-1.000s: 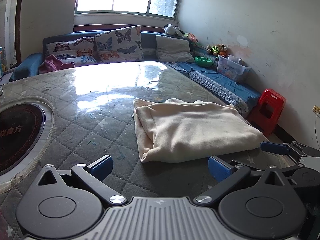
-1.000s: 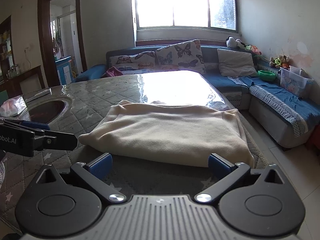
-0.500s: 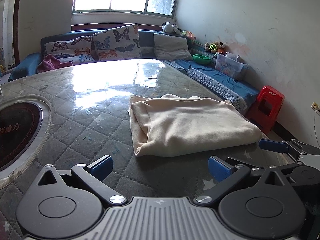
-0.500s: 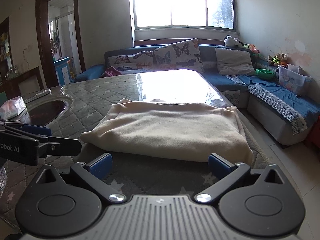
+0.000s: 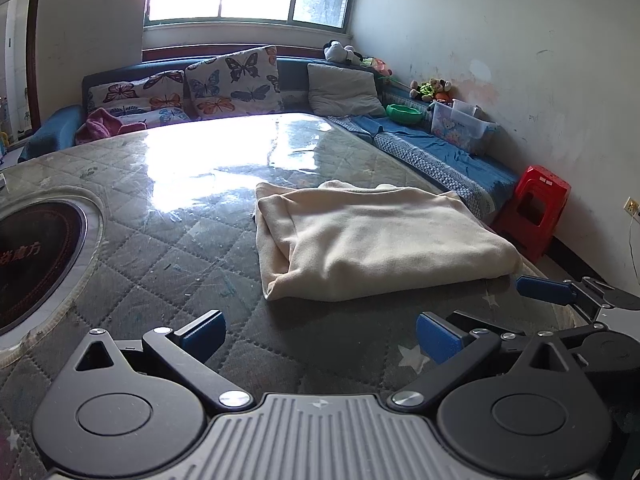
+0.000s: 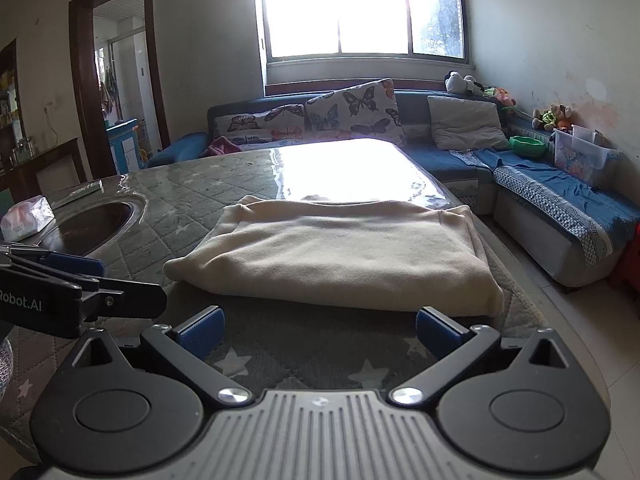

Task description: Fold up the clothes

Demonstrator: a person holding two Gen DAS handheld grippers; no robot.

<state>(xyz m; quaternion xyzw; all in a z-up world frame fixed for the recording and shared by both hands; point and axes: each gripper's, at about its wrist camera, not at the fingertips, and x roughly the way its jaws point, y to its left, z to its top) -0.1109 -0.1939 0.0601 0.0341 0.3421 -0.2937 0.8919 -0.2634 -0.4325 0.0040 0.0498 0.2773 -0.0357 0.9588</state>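
A cream garment (image 5: 372, 240) lies folded into a rectangle on the quilted grey table (image 5: 168, 248); it also shows in the right wrist view (image 6: 344, 256). My left gripper (image 5: 320, 334) is open and empty, a short way in front of the garment's near left corner. My right gripper (image 6: 318, 330) is open and empty, just short of the garment's near edge. The right gripper's blue fingertips (image 5: 544, 290) show at the right of the left wrist view. The left gripper (image 6: 76, 280) shows at the left of the right wrist view.
A round dark inset (image 5: 36, 256) sits in the table at the left, with a tissue pack (image 6: 26, 222) beside it. A blue sofa with butterfly cushions (image 5: 232, 82) runs behind and along the right. A red stool (image 5: 536, 212) stands by the table's right edge.
Both grippers have drawn back slightly from the folded garment and stay open. The garment has not moved.
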